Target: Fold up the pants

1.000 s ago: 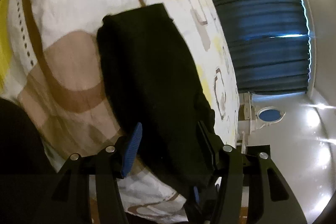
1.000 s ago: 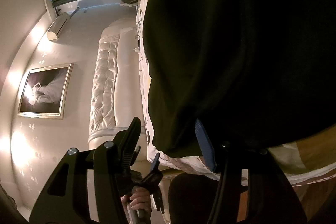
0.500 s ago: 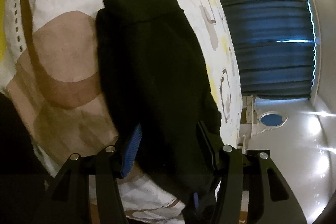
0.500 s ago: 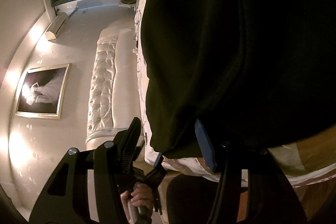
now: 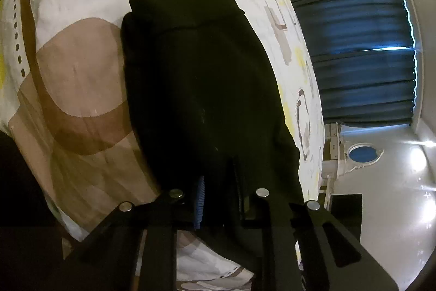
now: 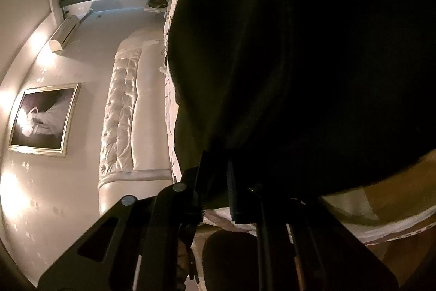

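Black pants (image 5: pixel 201 89) lie lengthwise on a patterned bed cover (image 5: pixel 76 67), waistband at the far end. My left gripper (image 5: pixel 218 182) is shut on the near end of the pants, its blue pad pressed into the cloth. In the right wrist view the pants (image 6: pixel 313 59) fill most of the frame. My right gripper (image 6: pixel 215 176) is shut on their near edge at the edge of the bed.
A tufted white headboard (image 6: pixel 122 111) and a framed picture (image 6: pixel 43 119) are on the wall. Dark blue curtains (image 5: pixel 362 59) hang beyond the bed. A white cabinet with a blue round plate (image 5: pixel 362 154) stands by the curtains.
Both grippers have gone from open to shut on the near end of the pants. The left gripper has moved slightly back, showing more of the pants' length.
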`<state>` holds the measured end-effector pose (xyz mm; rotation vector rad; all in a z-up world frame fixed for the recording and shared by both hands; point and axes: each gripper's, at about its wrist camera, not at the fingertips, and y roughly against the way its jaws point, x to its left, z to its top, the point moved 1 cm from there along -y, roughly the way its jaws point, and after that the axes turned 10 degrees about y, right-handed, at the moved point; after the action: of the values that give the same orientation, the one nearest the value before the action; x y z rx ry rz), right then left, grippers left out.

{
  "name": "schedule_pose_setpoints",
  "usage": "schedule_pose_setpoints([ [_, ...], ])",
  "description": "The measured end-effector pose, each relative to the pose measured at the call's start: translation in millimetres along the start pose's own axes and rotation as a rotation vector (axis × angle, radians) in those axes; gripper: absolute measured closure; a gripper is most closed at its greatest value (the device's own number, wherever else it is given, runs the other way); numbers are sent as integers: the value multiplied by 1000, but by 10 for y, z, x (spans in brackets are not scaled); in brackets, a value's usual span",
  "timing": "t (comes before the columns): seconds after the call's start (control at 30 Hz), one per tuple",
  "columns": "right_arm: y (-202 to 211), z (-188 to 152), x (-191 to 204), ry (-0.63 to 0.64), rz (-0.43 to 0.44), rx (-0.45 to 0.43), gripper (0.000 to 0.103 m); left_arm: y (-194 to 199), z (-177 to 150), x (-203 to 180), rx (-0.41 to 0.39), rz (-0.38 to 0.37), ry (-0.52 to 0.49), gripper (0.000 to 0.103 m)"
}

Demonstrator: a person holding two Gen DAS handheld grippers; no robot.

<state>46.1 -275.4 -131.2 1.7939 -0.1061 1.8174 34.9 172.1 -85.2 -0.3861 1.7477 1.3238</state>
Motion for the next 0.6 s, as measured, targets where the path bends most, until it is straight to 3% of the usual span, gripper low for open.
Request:
schedule_pose_setpoints([
  [0.03,44,-18,-41,-26,4,-1,87,0,4,1,1,-2,2,85],
  [0.1,194,-37,-126,-68,-15,-40,72,-17,21,-7,5,-4,9,85],
  [0.17,390,-26,-187,-82,-33,-94,72,-29,30,8,9,-4,15,85],
  [0.27,573,35,-214,-81,-59,-146,63,-18,22,41,13,-5,22,85],
  [0.6,650,126,-236,-78,-123,-198,63,-49,8,53,20,-3,27,85],
])
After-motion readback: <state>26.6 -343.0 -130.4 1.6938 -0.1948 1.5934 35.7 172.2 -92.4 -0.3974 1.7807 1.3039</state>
